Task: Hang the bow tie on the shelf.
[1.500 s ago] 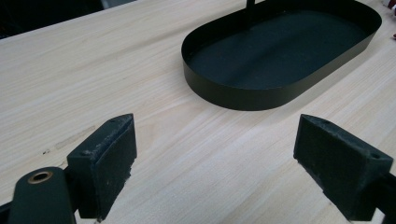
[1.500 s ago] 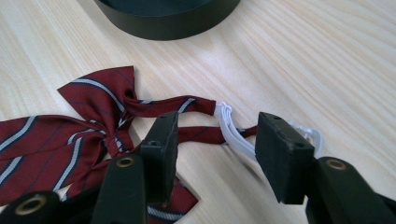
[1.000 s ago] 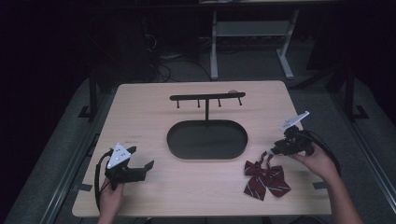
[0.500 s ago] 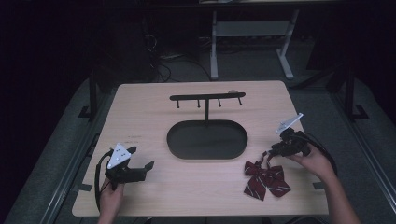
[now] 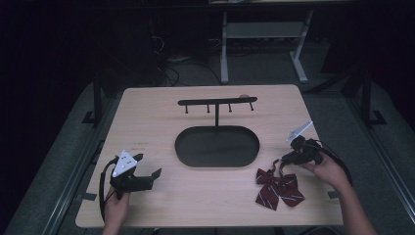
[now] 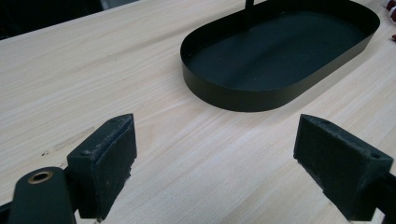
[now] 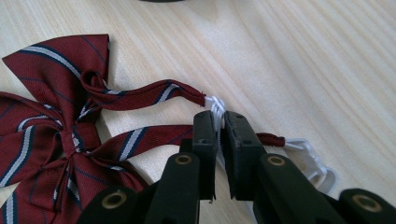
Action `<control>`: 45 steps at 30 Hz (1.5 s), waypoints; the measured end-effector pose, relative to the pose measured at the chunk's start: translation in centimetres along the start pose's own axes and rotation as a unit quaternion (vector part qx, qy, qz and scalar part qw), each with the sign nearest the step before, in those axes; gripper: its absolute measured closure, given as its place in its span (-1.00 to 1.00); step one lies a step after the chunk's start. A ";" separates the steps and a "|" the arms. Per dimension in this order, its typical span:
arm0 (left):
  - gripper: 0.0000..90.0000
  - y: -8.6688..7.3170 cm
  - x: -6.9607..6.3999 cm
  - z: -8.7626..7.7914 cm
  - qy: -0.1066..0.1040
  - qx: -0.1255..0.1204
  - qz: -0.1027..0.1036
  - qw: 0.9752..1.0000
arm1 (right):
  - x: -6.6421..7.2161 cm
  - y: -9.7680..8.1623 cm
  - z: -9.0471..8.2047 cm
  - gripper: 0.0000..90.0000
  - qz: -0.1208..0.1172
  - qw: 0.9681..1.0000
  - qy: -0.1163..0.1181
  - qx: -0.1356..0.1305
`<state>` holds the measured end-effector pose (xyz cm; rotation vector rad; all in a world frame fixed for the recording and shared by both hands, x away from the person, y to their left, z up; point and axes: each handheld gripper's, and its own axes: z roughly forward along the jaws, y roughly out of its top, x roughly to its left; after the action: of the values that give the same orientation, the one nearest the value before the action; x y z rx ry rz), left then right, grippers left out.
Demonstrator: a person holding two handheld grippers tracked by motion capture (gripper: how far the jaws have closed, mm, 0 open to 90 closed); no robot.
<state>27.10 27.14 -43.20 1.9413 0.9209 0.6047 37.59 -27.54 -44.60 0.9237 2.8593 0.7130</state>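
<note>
The striped burgundy bow tie (image 5: 279, 186) lay flat on the wooden surface (image 5: 161, 117) at the lower right of the high view, just below and to the right of the black oval tray (image 5: 217, 146). In the right gripper view its bow (image 7: 51, 135) filled the left side of the frame, and two narrow strap ends ran from the knot toward the centre, each ending in white elastic, with a clear plastic clasp (image 7: 310, 161) lying at the lower right.

The right gripper (image 5: 289, 157) sat at the right edge of the surface, held by a hand (image 5: 329, 169) coming in from the lower right. Its jaws had just been closing, and in the right gripper view (image 7: 219, 122) they stood nearly together with the white elastic of the strap pinched between them.

The left gripper (image 5: 149, 169) rested at the lower left of the high view, well apart from the bow tie, held by the other hand (image 5: 116, 208). In the left gripper view (image 6: 215, 140) its jaws stood wide apart with nothing but bare wood between them, pointing toward the tray (image 6: 280, 51) at the upper right of that frame.

A black hook rack (image 5: 217, 103) rose on a post from the tray's far side, near the centre of the high view.
</note>
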 end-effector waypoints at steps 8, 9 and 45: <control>-0.71 0.0 0.0 0.0 0.000 -0.001 -0.001 1.000 | 0.1 0.0 -0.3 0.93 -0.001 1.000 0.002 -0.005; -0.71 0.0 0.0 0.0 0.000 0.001 -0.001 1.000 | 0.1 0.0 -0.5 0.93 -0.004 1.000 0.000 -0.007; -0.71 0.1 -0.1 0.1 0.000 0.001 0.002 1.000 | 4.5 4.1 -7.7 0.94 -0.075 0.992 -0.036 -0.093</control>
<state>27.10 26.97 -43.16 1.9447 0.9194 0.6069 34.65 -25.20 -35.53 0.6880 2.7077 0.8902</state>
